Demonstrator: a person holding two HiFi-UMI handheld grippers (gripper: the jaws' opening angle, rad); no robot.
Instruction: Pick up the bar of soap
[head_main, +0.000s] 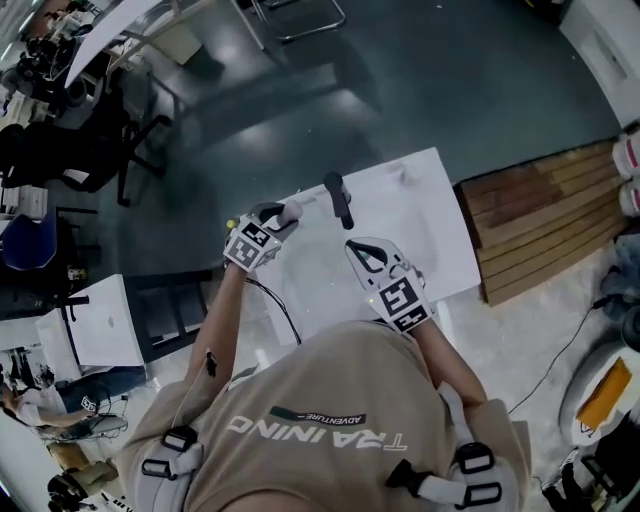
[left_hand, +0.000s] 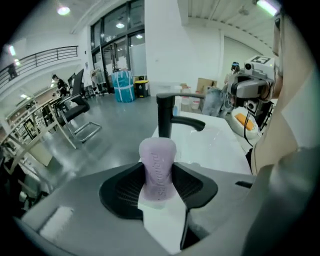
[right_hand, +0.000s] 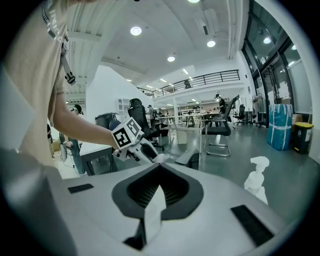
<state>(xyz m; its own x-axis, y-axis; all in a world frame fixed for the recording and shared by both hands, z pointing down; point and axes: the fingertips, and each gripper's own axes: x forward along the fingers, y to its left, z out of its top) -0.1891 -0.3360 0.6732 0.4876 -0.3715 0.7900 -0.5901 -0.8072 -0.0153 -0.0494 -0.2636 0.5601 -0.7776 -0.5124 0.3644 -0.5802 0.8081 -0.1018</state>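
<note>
Lavender bar of soap (left_hand: 158, 160) clamped in the left gripper (head_main: 283, 213) above the white countertop (head_main: 440, 230) — long axis out along the jaws, black faucet (left_hand: 165, 117) just beyond — right gripper (right_hand: 159, 187) pinched together, empty, to its right.

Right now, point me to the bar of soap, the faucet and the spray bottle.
bar of soap (left_hand: 158, 165), left gripper view, middle of its embossed face.
faucet (left_hand: 165, 116), left gripper view, black upright column.
spray bottle (right_hand: 254, 182), right gripper view, white body below the trigger head.
</note>
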